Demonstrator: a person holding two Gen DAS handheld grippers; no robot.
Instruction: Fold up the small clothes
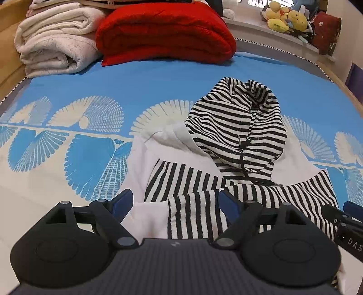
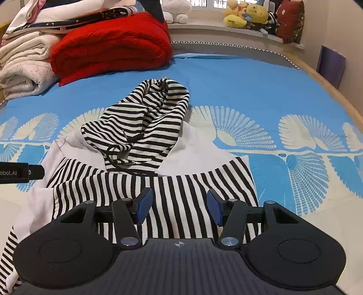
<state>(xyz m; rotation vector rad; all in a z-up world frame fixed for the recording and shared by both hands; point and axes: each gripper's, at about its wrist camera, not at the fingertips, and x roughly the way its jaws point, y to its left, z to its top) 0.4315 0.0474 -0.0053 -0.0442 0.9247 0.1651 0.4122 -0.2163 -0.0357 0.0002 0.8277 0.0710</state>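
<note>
A small white hoodie with black-and-white striped hood (image 1: 238, 127) and striped sleeves lies on the blue patterned bedspread (image 1: 136, 90). Both striped sleeves are folded across its white body (image 2: 195, 154). My left gripper (image 1: 175, 202) is open and empty, hovering over the near left part of the garment, above a striped sleeve cuff (image 1: 195, 215). My right gripper (image 2: 179, 204) is open and empty, hovering over the striped sleeve (image 2: 181, 186) on the near right side. The hood (image 2: 145, 122) lies crumpled with its black drawstring (image 2: 113, 156) loose.
A folded red blanket (image 1: 165, 34) and folded white blankets (image 1: 54, 43) are stacked at the far left of the bed. Plush toys (image 2: 247, 13) sit on the window ledge beyond. The bed's wooden edge (image 2: 329, 84) runs along the right. The other gripper's body (image 1: 344, 227) shows at right.
</note>
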